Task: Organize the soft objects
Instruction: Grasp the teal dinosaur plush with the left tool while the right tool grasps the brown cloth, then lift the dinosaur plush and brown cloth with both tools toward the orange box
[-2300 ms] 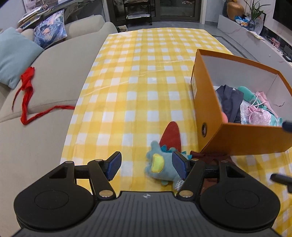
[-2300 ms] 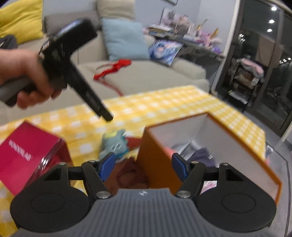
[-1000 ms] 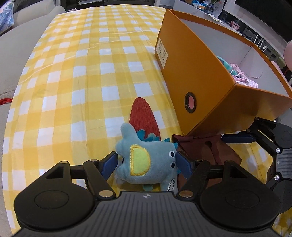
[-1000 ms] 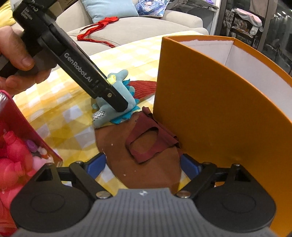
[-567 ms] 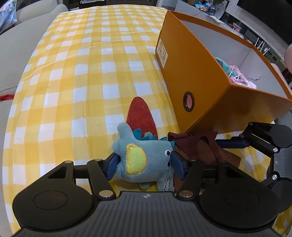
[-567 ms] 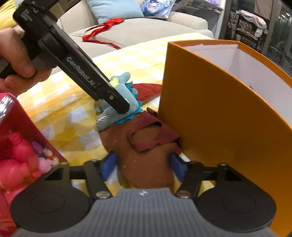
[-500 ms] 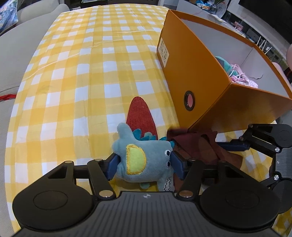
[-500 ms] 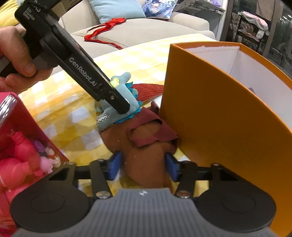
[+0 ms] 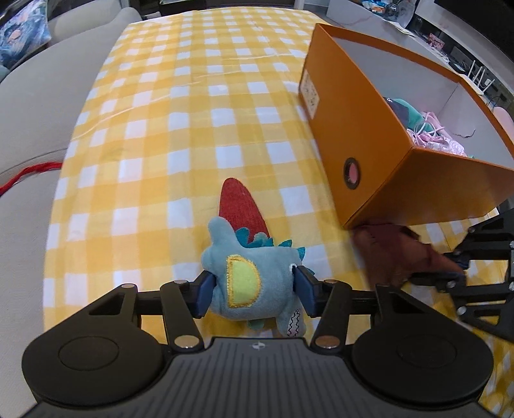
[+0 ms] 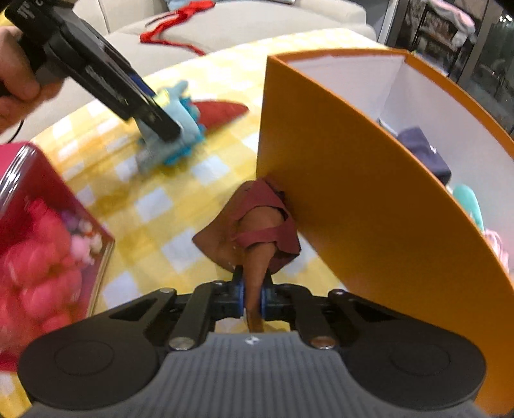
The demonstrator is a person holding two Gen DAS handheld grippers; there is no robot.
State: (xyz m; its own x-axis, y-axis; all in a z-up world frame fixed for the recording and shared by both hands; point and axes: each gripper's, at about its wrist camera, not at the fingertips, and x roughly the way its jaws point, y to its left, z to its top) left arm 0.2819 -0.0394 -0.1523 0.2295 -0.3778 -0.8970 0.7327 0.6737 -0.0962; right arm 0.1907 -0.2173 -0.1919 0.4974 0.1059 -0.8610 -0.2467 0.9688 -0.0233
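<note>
My left gripper (image 9: pixel 253 291) is shut on a teal plush fish (image 9: pixel 247 283) with a yellow patch, held just above the yellow checked tablecloth (image 9: pixel 180 135); the plush also shows in the right wrist view (image 10: pixel 175 127). A red oval felt piece (image 9: pixel 239 207) lies behind it. My right gripper (image 10: pixel 252 297) is shut on a maroon-brown cloth (image 10: pixel 257 238) that rests against the corner of the orange box (image 10: pixel 353 193). The cloth also shows in the left wrist view (image 9: pixel 395 254). The box (image 9: pixel 369 141) holds dark, teal and pink soft items.
A red gift box (image 10: pixel 41 231) with pink items stands at the left in the right wrist view. A beige sofa (image 9: pixel 35 106) with a red ribbon (image 10: pixel 173 22) runs along the table's far side.
Both grippers have closed: the left on the plush fish, the right on the maroon cloth. The plush has lifted slightly and the cloth is bunched up between the right fingers.
</note>
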